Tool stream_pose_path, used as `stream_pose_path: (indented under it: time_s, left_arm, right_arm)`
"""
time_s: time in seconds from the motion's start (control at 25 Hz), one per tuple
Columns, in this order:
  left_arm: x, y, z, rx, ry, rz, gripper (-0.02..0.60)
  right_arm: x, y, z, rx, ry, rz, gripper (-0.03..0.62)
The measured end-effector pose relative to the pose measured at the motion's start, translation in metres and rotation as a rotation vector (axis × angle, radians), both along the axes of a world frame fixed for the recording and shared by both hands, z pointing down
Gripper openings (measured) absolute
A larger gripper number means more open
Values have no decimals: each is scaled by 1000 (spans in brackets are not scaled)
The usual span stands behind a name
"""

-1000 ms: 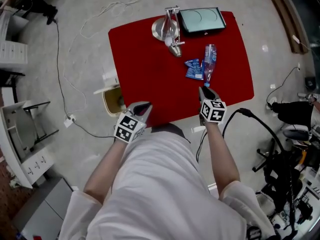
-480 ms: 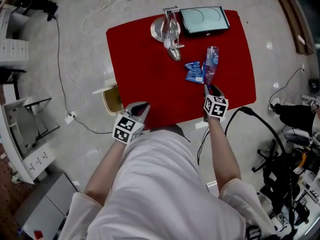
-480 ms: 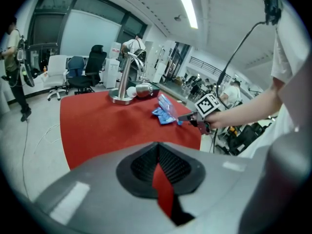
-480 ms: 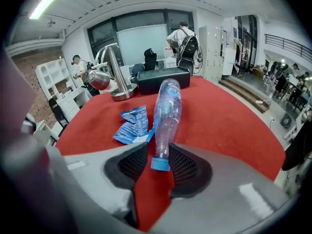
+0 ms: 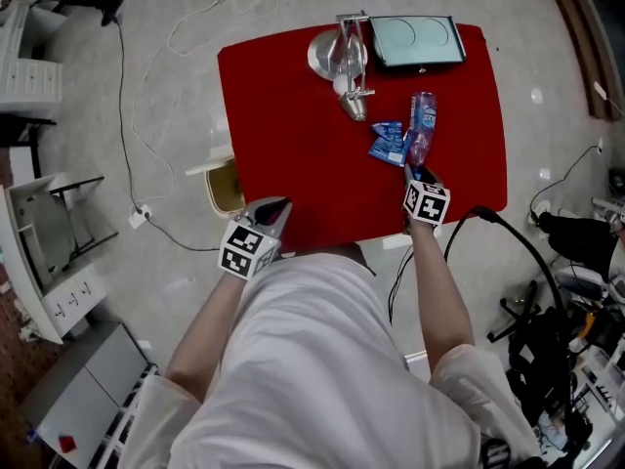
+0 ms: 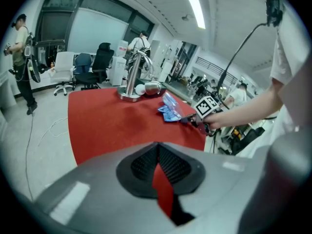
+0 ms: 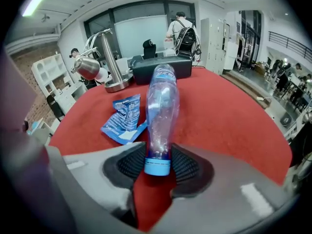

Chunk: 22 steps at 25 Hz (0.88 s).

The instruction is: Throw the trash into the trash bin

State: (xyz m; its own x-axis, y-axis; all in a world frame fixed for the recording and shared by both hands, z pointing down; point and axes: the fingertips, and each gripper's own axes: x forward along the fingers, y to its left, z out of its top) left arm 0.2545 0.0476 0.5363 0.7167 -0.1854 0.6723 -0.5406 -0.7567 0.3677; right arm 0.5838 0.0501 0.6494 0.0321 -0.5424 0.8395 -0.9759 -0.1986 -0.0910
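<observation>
A clear plastic bottle (image 5: 420, 125) with a blue cap lies on the red table (image 5: 293, 135), cap end toward me. A crumpled blue wrapper (image 5: 388, 143) lies just left of it. My right gripper (image 5: 418, 171) is low over the table at the bottle's cap end. In the right gripper view the bottle (image 7: 161, 111) has its neck and cap between the jaws of the right gripper (image 7: 158, 162), which are opening. The wrapper (image 7: 122, 118) lies left of them. My left gripper (image 5: 276, 208) hovers shut and empty at the table's near edge. The trash bin (image 5: 221, 191) stands on the floor beside the table's left edge.
A steel stand with a shiny cup (image 5: 344, 57) and a dark flat device (image 5: 415, 39) sit at the table's far side. White cables (image 5: 127, 145) run over the floor at left. A black cable (image 5: 508, 233) trails from my right arm. A person (image 6: 22, 57) stands in the distance.
My right gripper has gone forward and down to the bottle, and its jaws now flank the cap end. The left gripper has stayed about where it was.
</observation>
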Motion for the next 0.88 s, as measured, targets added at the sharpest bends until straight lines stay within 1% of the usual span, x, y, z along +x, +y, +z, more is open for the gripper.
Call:
stream_pose_path:
  time_s: [0.2,0.4,0.76,0.88]
  left_arm:
    - [-11,3,0,3,3,-7,3]
    - [-21,7,-3,18,10,-5,3]
    - [-38,23,-12,51,43,11,5]
    - [-44,29,-13,60,55,16,5]
  right_arm:
    - [-1,2,-13,47,-3,21,153]
    - [-7,5,-33,107,-28,53,153]
    - [-18,27,-72,199,-15,111,152]
    - [-26,36,-85,227,-14,116,152]
